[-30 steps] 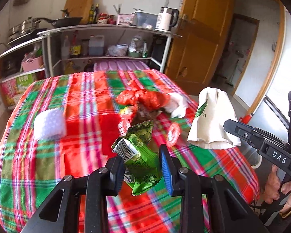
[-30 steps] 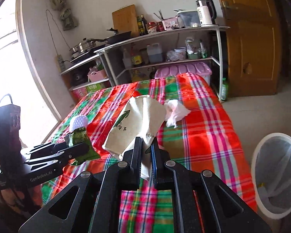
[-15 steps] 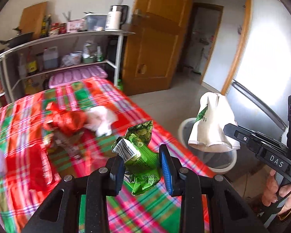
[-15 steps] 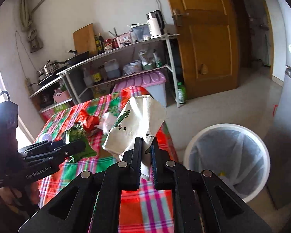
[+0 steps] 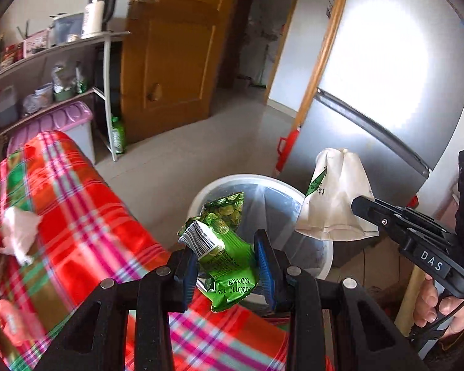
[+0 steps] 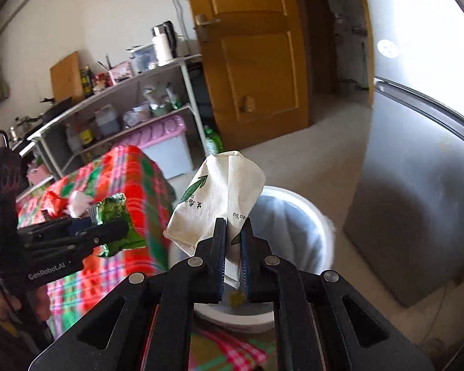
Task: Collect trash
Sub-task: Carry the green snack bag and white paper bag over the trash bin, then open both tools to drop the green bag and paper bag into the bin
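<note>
My left gripper (image 5: 227,249) is shut on a green snack wrapper (image 5: 222,247), held past the table's edge with the white trash bin (image 5: 201,194) behind it. The same wrapper (image 6: 114,208) shows at the left of the right wrist view. My right gripper (image 6: 233,227) is shut on a cream paper bag (image 6: 222,191) with green print, in front of the bin (image 6: 318,216). In the left wrist view that bag (image 5: 337,198) hangs over the bin's right rim. The bin is lined with a clear bag.
A plaid-covered table (image 5: 77,191) at the left carries a crumpled white tissue (image 5: 18,235) and red wrappers (image 6: 51,202). A silver fridge (image 6: 417,185) stands right of the bin. A wooden door (image 6: 256,61) and cluttered metal shelves (image 6: 123,92) are behind.
Both grippers have swung from over the table toward the right, each still holding its item. The trash bin has come into view right behind them.
</note>
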Demonstrator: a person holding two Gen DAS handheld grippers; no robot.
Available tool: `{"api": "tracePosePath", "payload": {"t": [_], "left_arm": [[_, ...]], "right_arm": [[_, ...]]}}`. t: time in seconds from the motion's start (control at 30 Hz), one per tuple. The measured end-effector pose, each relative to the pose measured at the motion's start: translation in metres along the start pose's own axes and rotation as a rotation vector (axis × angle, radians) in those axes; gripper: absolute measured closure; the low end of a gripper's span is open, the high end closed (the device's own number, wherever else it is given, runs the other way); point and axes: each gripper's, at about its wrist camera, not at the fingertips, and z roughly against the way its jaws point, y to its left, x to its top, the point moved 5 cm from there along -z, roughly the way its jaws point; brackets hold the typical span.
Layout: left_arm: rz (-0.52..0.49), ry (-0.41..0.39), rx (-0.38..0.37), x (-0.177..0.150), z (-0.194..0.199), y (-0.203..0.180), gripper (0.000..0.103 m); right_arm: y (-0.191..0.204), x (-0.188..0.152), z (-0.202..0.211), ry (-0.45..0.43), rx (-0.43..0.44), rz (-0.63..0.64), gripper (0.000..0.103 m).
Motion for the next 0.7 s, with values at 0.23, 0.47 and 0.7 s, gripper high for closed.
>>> {"api": "tracePosePath", "payload": {"t": [0.23,0.47,0.7], "left_arm": [[0.0,0.057,0.001,0.009,-0.042,-0.011,0.068],[-0.015,0.131,0.007,0.011,-0.082,-0.019,0.064],[-0.014,0.159,0.013,0.008,-0.096,-0.018,0.049]], "right_arm": [[-0.033,-0.011,-0.03,0.066,-0.074,0.022,0.094],[-0.046,-0.022,-0.057,0.128,-0.099,0.034,0.094],[-0.051,-0.027,-0.074,0.174,-0.1,0.032,0.082]]}}
